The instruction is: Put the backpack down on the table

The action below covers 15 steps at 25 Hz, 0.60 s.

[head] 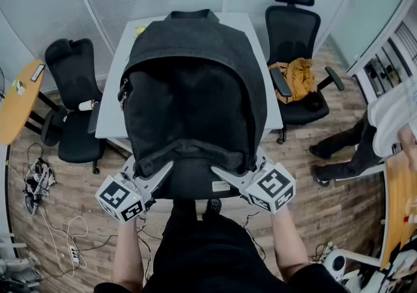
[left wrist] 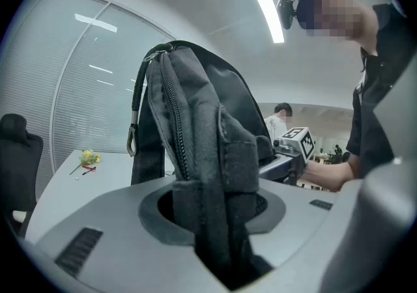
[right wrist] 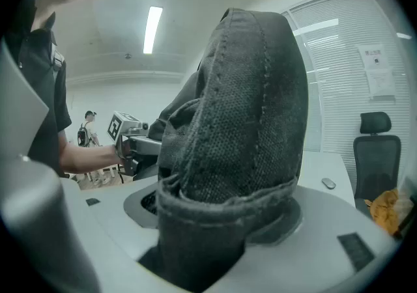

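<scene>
Pale blinds and glass walls close off the far side of the room, and in front of them stands a long white rectangular table (head: 111,111), the landmark for everything else. A black office chair (head: 71,109) sits at the table's left, and another black office chair (head: 293,31) at its right holds a crumpled mustard-yellow jacket (head: 296,78).

Over the table's near end hangs the bulky dark grey fabric backpack (head: 195,90), carried between the two grippers. Its lower end is level with the table's near edge and its top handle reaches toward the far end. Whether any part of it already rests on the table cannot be told, since the bag hides the surface beneath it.

The left gripper (head: 167,169) has its jaws pinched at a middling width on a fold of fabric beside the zip. The right gripper (head: 219,173) has its jaws spread wider, clamped round a thick stitched seam. Both grips look firm.

The step in hand seems to be the carry, with the bag brought over the tabletop but not yet set down. The next move probably calls for lowering both hands evenly so the bag settles flat — neither side dropping first — and staying short of the small yellow flower sprig (head: 139,30) at the table's far left corner. The jaws should let go only once the table takes the weight.
</scene>
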Each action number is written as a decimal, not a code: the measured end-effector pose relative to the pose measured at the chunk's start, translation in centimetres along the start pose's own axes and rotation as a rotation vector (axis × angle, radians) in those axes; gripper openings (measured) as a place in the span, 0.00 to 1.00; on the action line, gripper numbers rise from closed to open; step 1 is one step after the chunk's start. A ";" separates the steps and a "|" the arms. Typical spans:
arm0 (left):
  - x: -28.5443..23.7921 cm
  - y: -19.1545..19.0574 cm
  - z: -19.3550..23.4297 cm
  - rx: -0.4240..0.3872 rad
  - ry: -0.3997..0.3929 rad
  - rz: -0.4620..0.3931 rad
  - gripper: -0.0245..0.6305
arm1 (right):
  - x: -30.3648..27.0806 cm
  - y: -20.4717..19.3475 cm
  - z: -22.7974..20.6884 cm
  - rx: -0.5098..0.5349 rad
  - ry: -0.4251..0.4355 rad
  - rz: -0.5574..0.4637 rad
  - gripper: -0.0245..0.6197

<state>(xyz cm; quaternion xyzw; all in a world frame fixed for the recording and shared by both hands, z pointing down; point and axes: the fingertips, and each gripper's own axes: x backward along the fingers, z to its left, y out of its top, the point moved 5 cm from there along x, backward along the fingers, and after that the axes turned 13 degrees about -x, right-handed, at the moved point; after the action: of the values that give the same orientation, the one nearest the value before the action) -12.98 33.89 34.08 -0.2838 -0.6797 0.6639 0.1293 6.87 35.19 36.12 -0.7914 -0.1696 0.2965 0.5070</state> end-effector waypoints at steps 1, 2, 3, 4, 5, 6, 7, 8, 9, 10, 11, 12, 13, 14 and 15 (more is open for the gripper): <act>0.1 0.0 -0.2 0.000 0.001 -0.001 0.26 | 0.1 -0.1 0.1 0.003 0.003 0.001 0.53; 0.2 0.0 -0.3 0.001 0.002 -0.003 0.26 | 0.2 -0.2 0.2 0.007 0.005 0.002 0.53; 0.3 -0.1 -0.5 0.003 0.003 -0.005 0.26 | 0.2 -0.3 0.3 0.010 0.006 0.004 0.52; 0.3 -0.1 -0.6 0.005 0.004 -0.007 0.26 | 0.3 -0.3 0.4 0.014 0.006 0.006 0.52; 0.4 -0.1 -0.8 0.006 0.006 -0.010 0.26 | 0.4 -0.3 0.5 0.016 0.004 0.009 0.52; 0.4 -0.2 -0.9 0.008 0.008 -0.012 0.26 | 0.5 -0.3 0.5 0.018 0.002 0.011 0.52; 0.4 -0.2 -1.0 0.009 0.009 -0.013 0.26 | 0.7 -0.3 0.5 0.019 0.001 0.013 0.52; 0.4 -0.2 -1.1 0.009 0.011 -0.014 0.26 | 0.8 -0.3 0.5 0.021 0.001 0.015 0.52; 0.3 -0.2 -1.3 0.011 0.012 -0.015 0.26 | 0.9 -0.4 0.5 0.023 0.001 0.018 0.52; 0.3 -0.3 -1.4 0.013 0.014 -0.017 0.26 | 1.0 -0.4 0.5 0.026 0.002 0.022 0.52; 0.3 -0.4 -1.6 0.016 0.017 -0.019 0.26 | 1.1 -0.5 0.5 0.029 0.003 0.026 0.52; 0.4 -0.5 -1.7 0.020 0.019 -0.021 0.26 | 1.1 -0.6 0.6 0.032 0.002 0.029 0.52; 0.4 -0.7 -1.8 0.025 0.020 -0.023 0.26 | 1.2 -0.7 0.6 0.033 0.002 0.031 0.53; 0.3 -0.8 -1.9 0.029 0.020 -0.022 0.26 | 1.2 -0.8 0.5 0.032 0.002 0.033 0.53; 0.2 -0.9 -2.0 0.032 0.020 -0.019 0.26 | 1.3 -0.8 0.4 0.028 0.002 0.034 0.54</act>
<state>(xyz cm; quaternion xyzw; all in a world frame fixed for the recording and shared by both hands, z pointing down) -12.23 35.67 35.09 -0.2818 -0.6703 0.6706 0.1469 7.59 36.58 36.38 -0.7873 -0.1513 0.3065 0.5131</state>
